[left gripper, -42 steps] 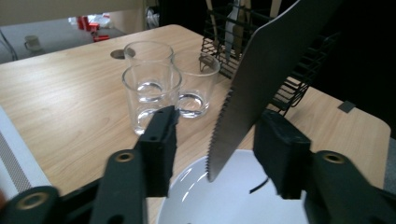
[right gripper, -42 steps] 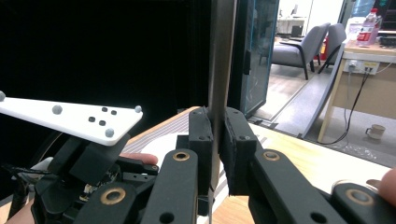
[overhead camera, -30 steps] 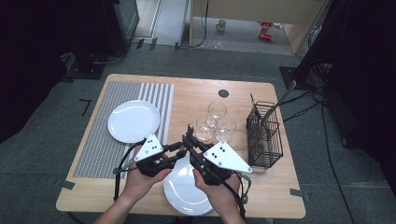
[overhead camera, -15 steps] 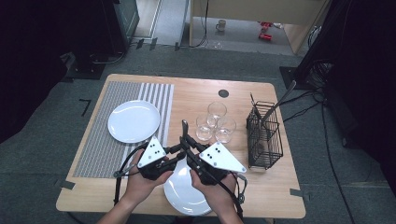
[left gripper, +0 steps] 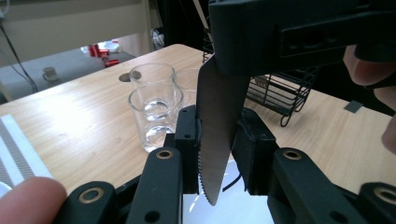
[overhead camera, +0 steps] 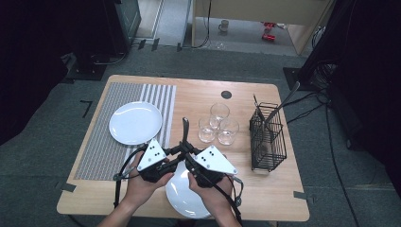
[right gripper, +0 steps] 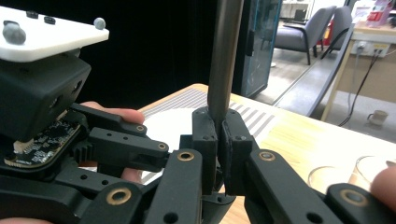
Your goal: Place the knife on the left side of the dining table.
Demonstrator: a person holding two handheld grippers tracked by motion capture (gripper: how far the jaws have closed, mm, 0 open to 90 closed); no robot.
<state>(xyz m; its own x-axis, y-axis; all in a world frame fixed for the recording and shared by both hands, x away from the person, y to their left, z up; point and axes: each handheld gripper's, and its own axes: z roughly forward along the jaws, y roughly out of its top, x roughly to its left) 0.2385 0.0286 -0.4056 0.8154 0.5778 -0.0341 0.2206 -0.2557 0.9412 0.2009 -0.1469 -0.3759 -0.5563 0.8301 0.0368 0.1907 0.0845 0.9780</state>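
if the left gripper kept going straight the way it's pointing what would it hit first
Probably the nearest glass, just beyond the knife between the left gripper's fingers; depth is hard to judge.

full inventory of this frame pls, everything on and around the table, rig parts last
table: 1, light wood, centre
placemat: 1, grey-and-white striped, table's left half
plates: 2, white; one on the placemat, one at the near edge under the hands
glasses: 3, clear, clustered mid-table
knife: 1, serrated steel blade, held upright between both tongs
wire caddy: 1, black, table's right side, utensil handles sticking out
round disc: 1, dark, far edge of table
mug: 1, pale, on the floor beyond
left tongs: black, shut on the blade
right tongs: black, shut on the handle
hands: 2, at the near edge
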